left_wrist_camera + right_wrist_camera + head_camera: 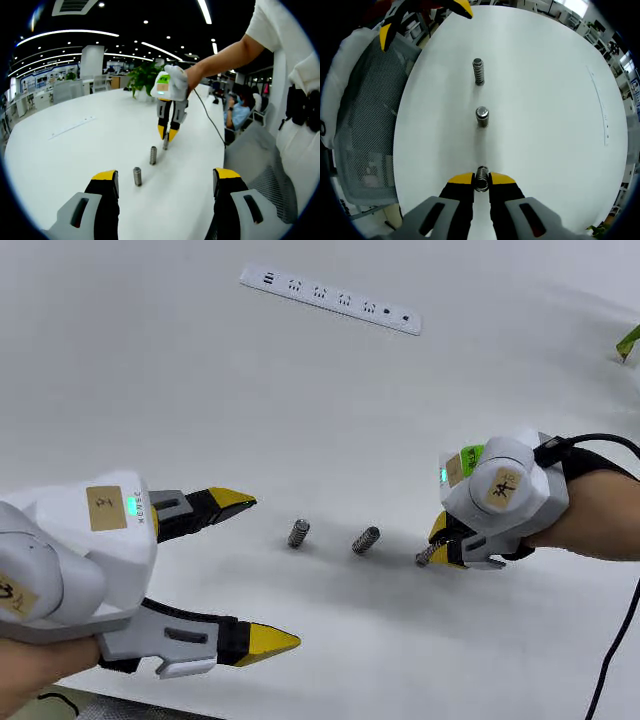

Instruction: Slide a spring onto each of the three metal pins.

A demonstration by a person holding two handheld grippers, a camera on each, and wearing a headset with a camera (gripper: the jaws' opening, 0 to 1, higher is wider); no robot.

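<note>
Lower right in the head view, the right gripper pinches a spring, likely steadying it upright, while the left gripper hovers wide open and empty, lower left.

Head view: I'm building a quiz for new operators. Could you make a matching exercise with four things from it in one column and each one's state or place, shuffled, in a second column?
Column one
1. left gripper
2. right gripper
3. power strip
4. middle spring

Column two
A. shut on a spring
B. lying flat at the far side of the table
C. jaws wide open, holding nothing
D. standing on the table, nothing touching it

Pairs: 1-C, 2-A, 3-B, 4-D
</note>
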